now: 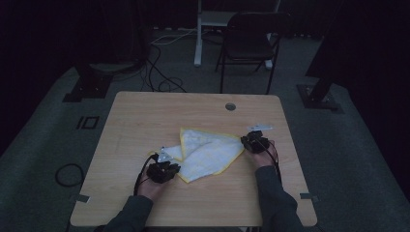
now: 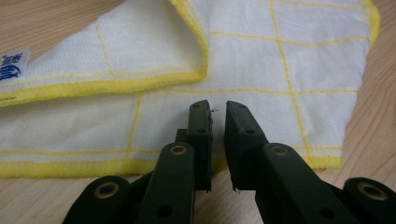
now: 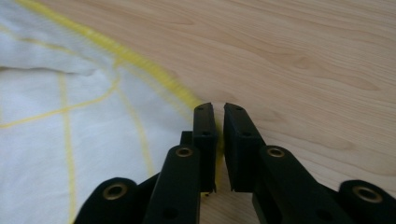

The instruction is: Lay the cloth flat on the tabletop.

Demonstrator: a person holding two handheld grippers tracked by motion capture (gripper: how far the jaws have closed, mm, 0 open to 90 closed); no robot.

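Both tools are nearly closed on the hems of one white cloth with yellow grid lines and a yellow border (image 1: pixel 208 153).

The left tool (image 2: pixel 218 108) has its jaws narrowed to a thin slit, with the cloth's near yellow hem running between them, so it pinches that edge; the rest of the cloth spreads ahead of it, one flap folded over on the left with a small blue-printed label (image 2: pixel 13 65). The right tool (image 3: pixel 218 108), jaws equally close, grips the yellow border at a corner of the cloth, which lies to its left, with the bare light wooden counter (image 3: pixel 303 60) to its right. In the high view the rumpled cloth stretches between left tool (image 1: pixel 163 170) and right tool (image 1: pixel 255 141), its long axis running slantwise from one to the other.
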